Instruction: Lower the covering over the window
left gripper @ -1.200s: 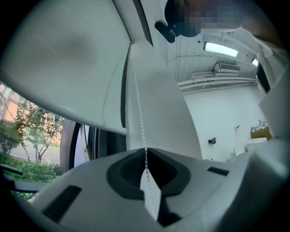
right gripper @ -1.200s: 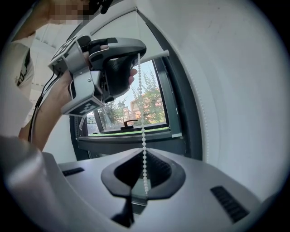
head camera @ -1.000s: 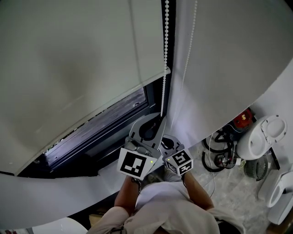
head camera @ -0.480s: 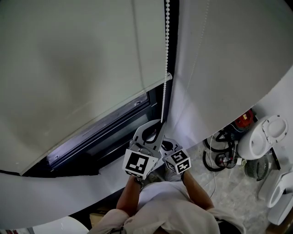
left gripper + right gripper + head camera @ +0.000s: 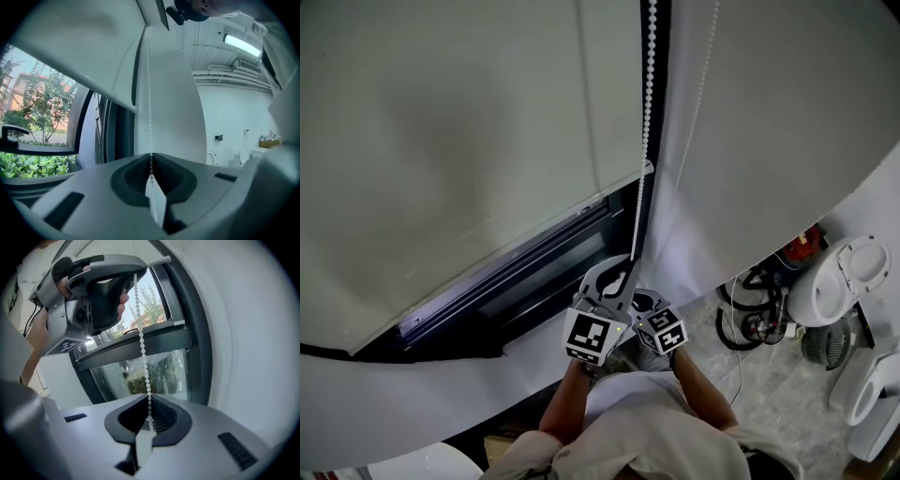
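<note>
My left gripper point(image 5: 151, 157) and my right gripper point(image 5: 149, 401) are both closed on the bead chain point(image 5: 648, 103), which runs up to 12 o'clock. The blind point(image 5: 469, 141) hangs at 10 o'clock and covers most of the window point(image 5: 525, 277).

Left tool point(image 5: 628, 267) clamped, level, right tool point(image 5: 643, 300) just beneath, clamped

White walls point(image 5: 797, 112) around a dark-framed window point(image 5: 534, 272).
Trees point(image 5: 44, 101) show outside; a strip light point(image 5: 243, 45) glows overhead; the floor point(image 5: 769, 403) is pale.
</note>
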Demonstrator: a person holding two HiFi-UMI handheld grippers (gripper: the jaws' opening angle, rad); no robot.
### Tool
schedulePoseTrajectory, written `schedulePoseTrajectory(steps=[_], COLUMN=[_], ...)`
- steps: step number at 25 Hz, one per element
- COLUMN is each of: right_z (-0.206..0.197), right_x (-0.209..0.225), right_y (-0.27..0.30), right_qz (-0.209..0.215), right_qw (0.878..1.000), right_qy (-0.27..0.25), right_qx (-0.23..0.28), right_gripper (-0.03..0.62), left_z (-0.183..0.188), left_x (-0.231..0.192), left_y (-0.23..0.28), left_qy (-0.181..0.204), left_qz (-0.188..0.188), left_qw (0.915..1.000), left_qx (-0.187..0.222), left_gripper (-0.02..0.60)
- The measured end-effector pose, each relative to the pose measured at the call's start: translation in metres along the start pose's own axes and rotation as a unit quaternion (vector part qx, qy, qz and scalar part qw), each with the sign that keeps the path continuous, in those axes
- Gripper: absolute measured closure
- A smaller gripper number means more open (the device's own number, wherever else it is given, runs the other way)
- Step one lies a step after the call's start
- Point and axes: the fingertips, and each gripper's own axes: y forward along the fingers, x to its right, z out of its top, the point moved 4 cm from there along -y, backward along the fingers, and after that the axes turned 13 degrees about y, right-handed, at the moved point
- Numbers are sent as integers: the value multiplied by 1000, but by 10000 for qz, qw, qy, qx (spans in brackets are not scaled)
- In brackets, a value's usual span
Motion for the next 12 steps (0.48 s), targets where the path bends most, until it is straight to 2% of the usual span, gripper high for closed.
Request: schedulePoseTrajectory(steps=[12], right_z=[-27], right_x=[9], right_y=[12], right_qz=[-66], right_qw=[9995], right_qy=[14], right_qx=[-316], right_gripper=[589], left_z=[-33], left_x=[10], left_y=[1], left_qy=[-84], left_qz=[4], left_qw=[9996], left_qx=[-273], left_gripper=[561])
